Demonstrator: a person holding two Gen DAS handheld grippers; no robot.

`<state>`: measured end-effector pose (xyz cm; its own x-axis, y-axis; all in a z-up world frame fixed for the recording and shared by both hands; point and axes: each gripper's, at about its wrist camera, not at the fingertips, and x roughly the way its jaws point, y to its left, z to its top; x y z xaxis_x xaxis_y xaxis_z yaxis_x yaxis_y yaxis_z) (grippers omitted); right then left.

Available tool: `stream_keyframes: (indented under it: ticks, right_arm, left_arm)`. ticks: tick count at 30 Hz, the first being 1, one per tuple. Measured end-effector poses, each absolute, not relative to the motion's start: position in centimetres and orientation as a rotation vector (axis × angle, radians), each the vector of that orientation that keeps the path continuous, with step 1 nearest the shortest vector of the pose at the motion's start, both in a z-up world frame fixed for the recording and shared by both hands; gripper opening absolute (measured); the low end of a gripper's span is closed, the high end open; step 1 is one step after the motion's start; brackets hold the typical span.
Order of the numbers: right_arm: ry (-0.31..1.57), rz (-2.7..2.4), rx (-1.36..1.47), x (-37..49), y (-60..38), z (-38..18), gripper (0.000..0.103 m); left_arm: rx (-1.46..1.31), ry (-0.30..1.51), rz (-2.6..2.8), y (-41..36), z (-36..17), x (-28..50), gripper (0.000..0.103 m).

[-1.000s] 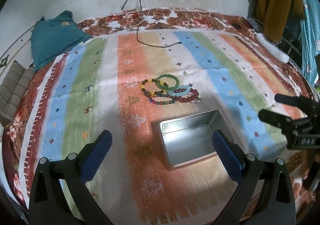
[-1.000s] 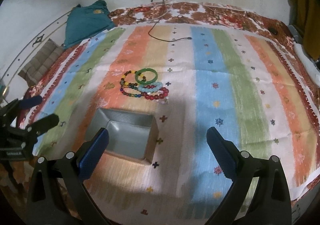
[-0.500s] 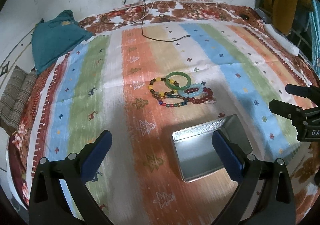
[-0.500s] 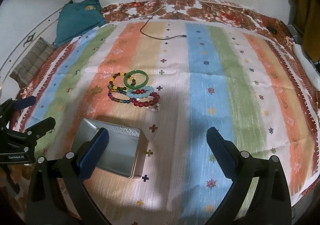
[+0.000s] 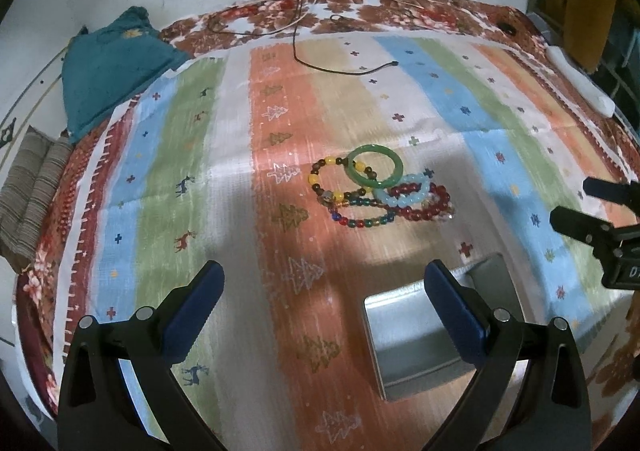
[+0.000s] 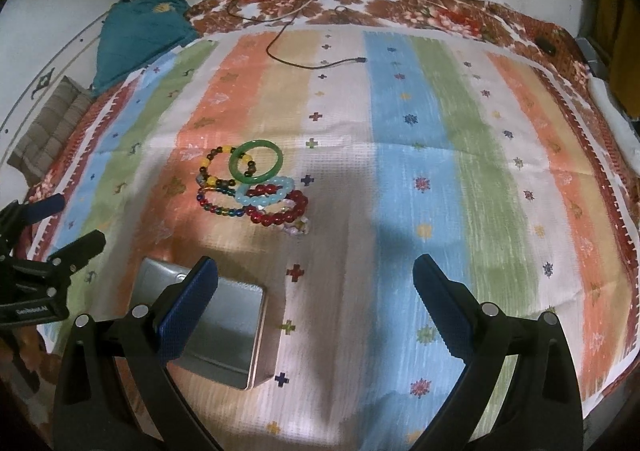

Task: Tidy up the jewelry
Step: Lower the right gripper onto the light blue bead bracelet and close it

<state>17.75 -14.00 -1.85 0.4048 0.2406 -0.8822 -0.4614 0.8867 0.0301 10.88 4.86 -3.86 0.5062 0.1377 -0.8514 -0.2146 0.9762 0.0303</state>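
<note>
A heap of bracelets lies on the striped cloth: a green bangle (image 5: 375, 165) (image 6: 256, 161), a pale blue bead bracelet (image 5: 403, 195) (image 6: 264, 193), a dark red bead bracelet (image 5: 434, 207) (image 6: 282, 211) and darker mixed-bead strands (image 5: 362, 221) (image 6: 216, 203). An open, empty metal tin (image 5: 424, 335) (image 6: 224, 331) sits nearer than the heap. My left gripper (image 5: 324, 309) is open and empty, held above the cloth short of the heap. My right gripper (image 6: 316, 299) is open and empty, with the tin behind its left finger.
A black cable (image 5: 340, 69) trails over the far part of the cloth. A teal garment (image 5: 112, 63) and folded striped cloth (image 5: 28, 195) lie at the far left. A white wall runs behind. The right gripper shows in the left wrist view (image 5: 592, 207).
Both grippers have pulled back and up over the second. The heap and the tin have slid lower and rightward in the left view, lower and leftward in the right view. Nothing was touched.
</note>
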Motion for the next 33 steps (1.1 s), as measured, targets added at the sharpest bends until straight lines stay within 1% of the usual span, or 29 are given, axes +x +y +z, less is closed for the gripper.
stream_keyframes:
  ticks: [16, 25, 30, 32, 33]
  right_arm:
    - [1.155, 0.479, -0.201, 21.3, -11.7, -4.4, 0.099]
    - [1.207, 0.476, -0.180, 23.4, -10.8, -6.2, 0.099]
    - [1.217, 0.481, -0.188, 24.2, -10.0, -7.0, 0.099]
    - [1.225, 0.479, -0.194, 24.7, -9.6, -7.5, 0.099]
    - [1.228, 0.479, -0.197, 24.8, -9.4, -7.6, 0.099]
  left_arm:
    - [-0.108, 1.073, 0.228, 6.6, -5.8, 14.6, 0.097]
    - [-0.147, 1.110, 0.237, 7.9, -7.3, 16.8, 0.090]
    - [-0.191, 1.126, 0.228, 8.6, -8.3, 17.9, 0.084]
    - [-0.199, 1.134, 0.228, 8.7, -8.7, 18.3, 0.082]
    - [-0.199, 1.139, 0.226, 8.8, -8.9, 18.6, 0.080]
